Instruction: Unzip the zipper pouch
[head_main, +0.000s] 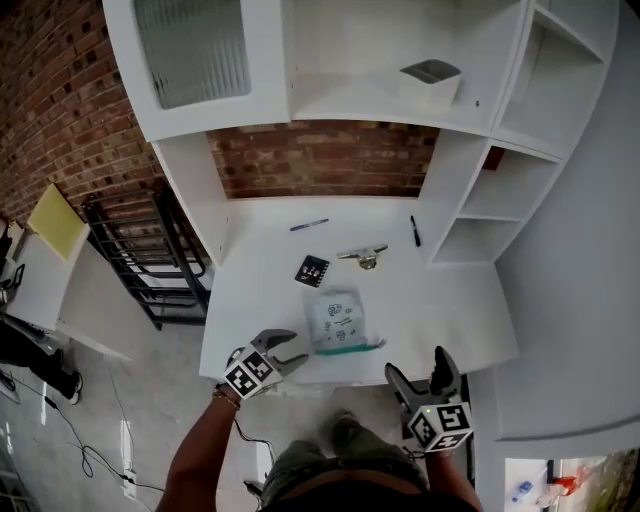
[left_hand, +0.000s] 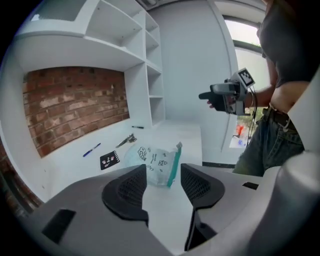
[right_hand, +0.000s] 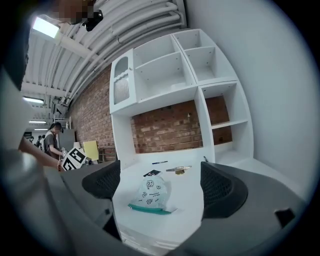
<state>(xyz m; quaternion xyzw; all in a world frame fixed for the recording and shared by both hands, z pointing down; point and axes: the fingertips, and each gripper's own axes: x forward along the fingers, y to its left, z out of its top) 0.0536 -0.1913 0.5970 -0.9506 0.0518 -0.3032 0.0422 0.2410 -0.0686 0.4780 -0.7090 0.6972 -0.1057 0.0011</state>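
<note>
While I was stood at the front edge of the white desk (head_main: 440, 310), my left gripper (head_main: 290, 351) hung just short of the zipper pouch (head_main: 338, 322), off its near-left corner and tipped down toward it. Its fingers (left_hand: 127, 190) were only partway apart, maybe half open, with nothing between them. The pouch showed through the gap but sat further out, not touched.

My right gripper (head_main: 420, 368) was on the pouch's near-right side, a bit further off than the left one and hanging past the desk's front edge. Those fingers (right_hand: 222, 187) were spread wide and totally empty, again just framing the pouch from a distance.

The pouch itself lay flat on the desk between the two grippers and a little beyond them. It was clear plastic with small black doodles, and the teal zipper strip (head_main: 350, 347) ran along the edge nearest me.

Just past the pouch's far-left corner was a small black card (head_main: 312, 271). Past its far-right corner sat a metal clip thing (head_main: 365, 256). Beyond those, a blue pen (head_main: 309, 225) lay out to the far left of the pouch and a black pen (head_main: 415, 231) out to the far right. Behind all that was the brick wall (head_main: 315, 158), and up on the shelf above it, a white bin (head_main: 432, 82).
</note>
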